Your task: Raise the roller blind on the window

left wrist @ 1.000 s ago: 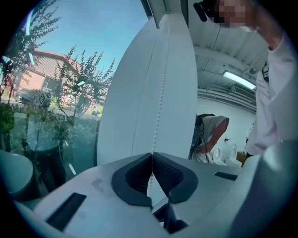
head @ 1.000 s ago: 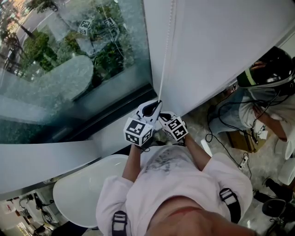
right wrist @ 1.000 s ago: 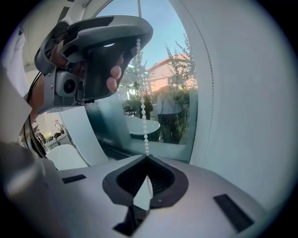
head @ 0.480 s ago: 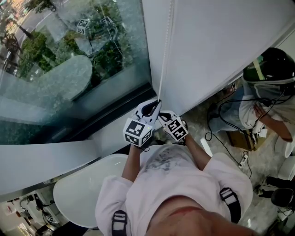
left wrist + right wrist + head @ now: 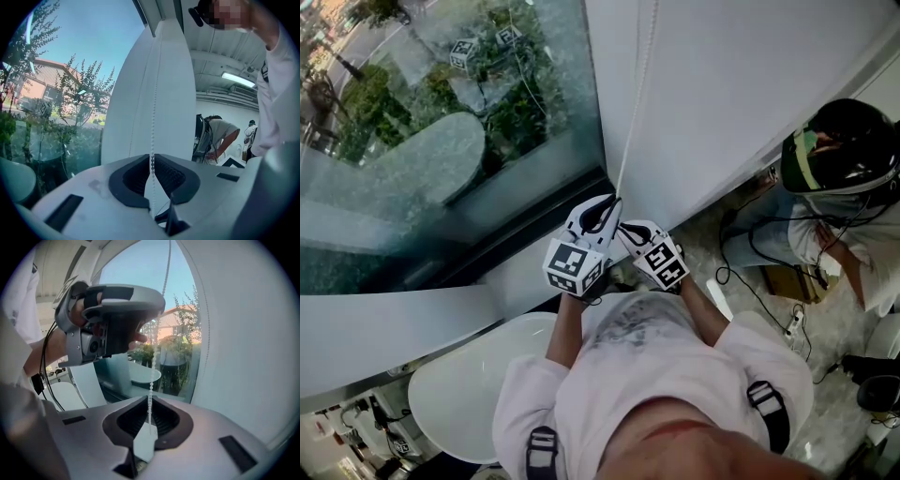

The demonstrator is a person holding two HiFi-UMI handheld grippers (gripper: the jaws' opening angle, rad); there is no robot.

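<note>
White plastic bead chain (image 5: 635, 112) runs taut down the edge of a white panel (image 5: 750, 84), just beside the window (image 5: 441, 141) glass. I cannot tell whether the panel is blind fabric or wall. No blind covers the glass in view, and the roller is out of frame.

Left gripper (image 5: 151, 161): jaws closed on the chain, beads rising from between the pads.

Right gripper (image 5: 150, 405): next along the chain, below the left. Chain and its white connector tab sit between the jaws. Jaws are beginning to open, pads at the chain.

Handling, judged: chain is light, limp and thin. Smooth beads are apt to slip sideways. Grip one strand, centred in the ribbed pads, and pull straight along it.
</note>
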